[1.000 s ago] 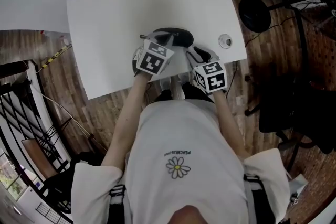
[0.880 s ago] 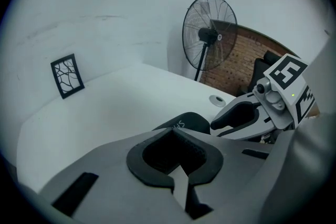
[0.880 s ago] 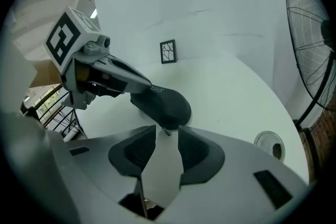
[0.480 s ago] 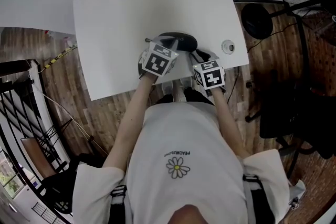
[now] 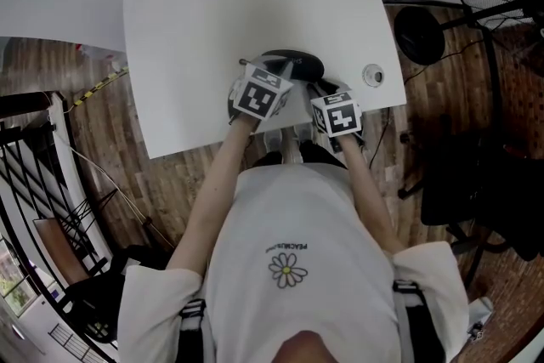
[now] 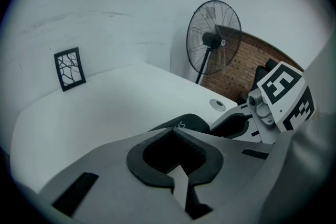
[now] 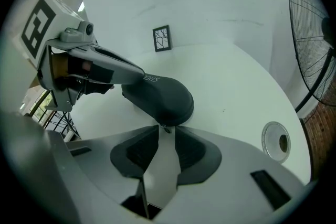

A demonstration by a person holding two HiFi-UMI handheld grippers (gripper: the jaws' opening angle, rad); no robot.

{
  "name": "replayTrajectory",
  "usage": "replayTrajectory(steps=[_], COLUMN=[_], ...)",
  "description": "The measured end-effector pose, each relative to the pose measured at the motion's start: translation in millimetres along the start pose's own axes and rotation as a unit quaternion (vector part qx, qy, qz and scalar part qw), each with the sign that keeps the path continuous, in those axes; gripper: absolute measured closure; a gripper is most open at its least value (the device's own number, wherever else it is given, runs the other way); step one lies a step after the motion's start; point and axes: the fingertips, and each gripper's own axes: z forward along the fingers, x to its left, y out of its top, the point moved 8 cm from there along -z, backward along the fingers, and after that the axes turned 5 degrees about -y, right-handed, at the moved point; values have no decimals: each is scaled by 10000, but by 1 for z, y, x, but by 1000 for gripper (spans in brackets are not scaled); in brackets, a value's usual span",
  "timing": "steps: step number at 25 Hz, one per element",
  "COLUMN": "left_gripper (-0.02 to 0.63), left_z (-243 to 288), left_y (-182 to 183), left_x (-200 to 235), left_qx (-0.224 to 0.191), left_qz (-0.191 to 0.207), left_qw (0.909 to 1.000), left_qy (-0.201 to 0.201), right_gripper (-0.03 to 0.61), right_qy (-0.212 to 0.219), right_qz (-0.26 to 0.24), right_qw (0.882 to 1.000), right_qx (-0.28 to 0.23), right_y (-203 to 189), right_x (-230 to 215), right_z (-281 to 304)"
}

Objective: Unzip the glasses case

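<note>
Bracing: our left gripper (image 6: 174,134) clamps the glasses case (image 7: 160,97); jaws of our right gripper (image 7: 164,137), apart but just closing, flank its zipper pull (image 7: 164,129).

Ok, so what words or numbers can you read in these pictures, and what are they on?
"SHE": pale letters, upside down, on the black glasses case; the left gripper covers the rest.
"PEAC": small print above the daisy on the person's shirt; the letters after it are too small to read.
The marker cubes show only black and white squares, no words.
No numbers can be read.
</note>
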Motion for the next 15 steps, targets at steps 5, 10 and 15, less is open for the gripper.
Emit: replayTrajectory(steps=[5,10,15], left_gripper=[601,601,601], left_z=[0,0,-1], left_y=[-1,-2,-1], left_x=[-1,-1,-1], left_qx=[-55,-97,-84], left_qz=[-18,-14,38], left_qw=[10000,9999,10000], left_qy=[3,27,28], right_gripper=[552,566,569], right_qy=[21,7,-102], right_qz=[-176,-221,-162], right_qw=[9998,9997,9998], right_qx=[-88,-85,-42], right_y=[-2,-2,-2], right_x=[2,4,5], right_z=[-4,-5,-7])
